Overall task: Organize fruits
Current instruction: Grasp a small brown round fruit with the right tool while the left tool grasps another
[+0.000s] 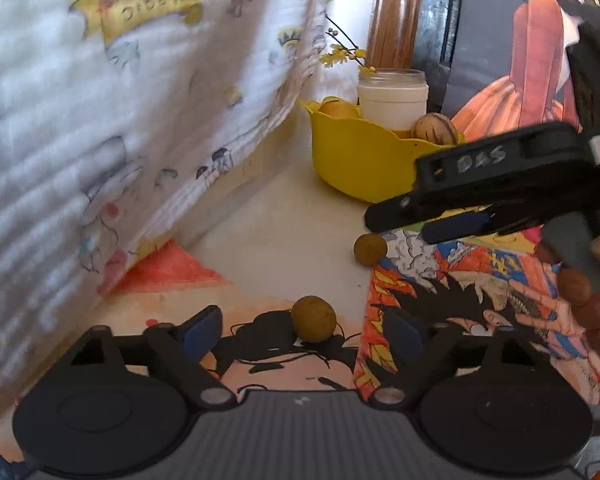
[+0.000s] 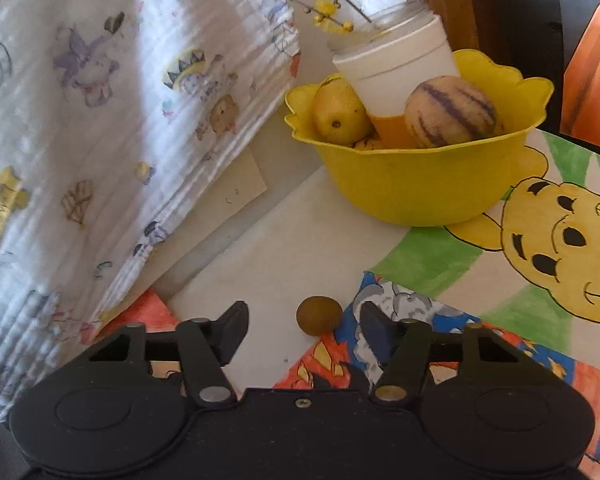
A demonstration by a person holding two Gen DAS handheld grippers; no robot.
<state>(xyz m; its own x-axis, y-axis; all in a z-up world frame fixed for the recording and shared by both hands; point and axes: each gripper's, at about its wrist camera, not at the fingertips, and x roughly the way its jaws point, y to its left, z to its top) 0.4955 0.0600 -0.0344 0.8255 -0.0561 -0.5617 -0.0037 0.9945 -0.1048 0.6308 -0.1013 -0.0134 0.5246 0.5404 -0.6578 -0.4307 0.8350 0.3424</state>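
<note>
Two small round brown fruits lie on the table. The near one (image 1: 313,319) sits between the fingers of my open left gripper (image 1: 304,330). The far one (image 1: 370,249) lies just below my right gripper (image 1: 396,220), seen from the side; in the right wrist view this fruit (image 2: 318,315) sits between the open fingers of my right gripper (image 2: 304,330). A yellow bowl (image 2: 424,184) behind holds a yellow fruit (image 2: 340,112), a striped fruit (image 2: 452,114) and a white jar (image 2: 400,68). The bowl (image 1: 360,164) also shows in the left wrist view.
A white patterned cloth (image 2: 100,120) hangs on the left, close to both grippers. Cartoon drawings (image 2: 540,248) cover the table. A wooden post (image 1: 396,12) and a dark frame stand behind the bowl. A twig with yellow flowers (image 2: 328,12) sticks from the jar.
</note>
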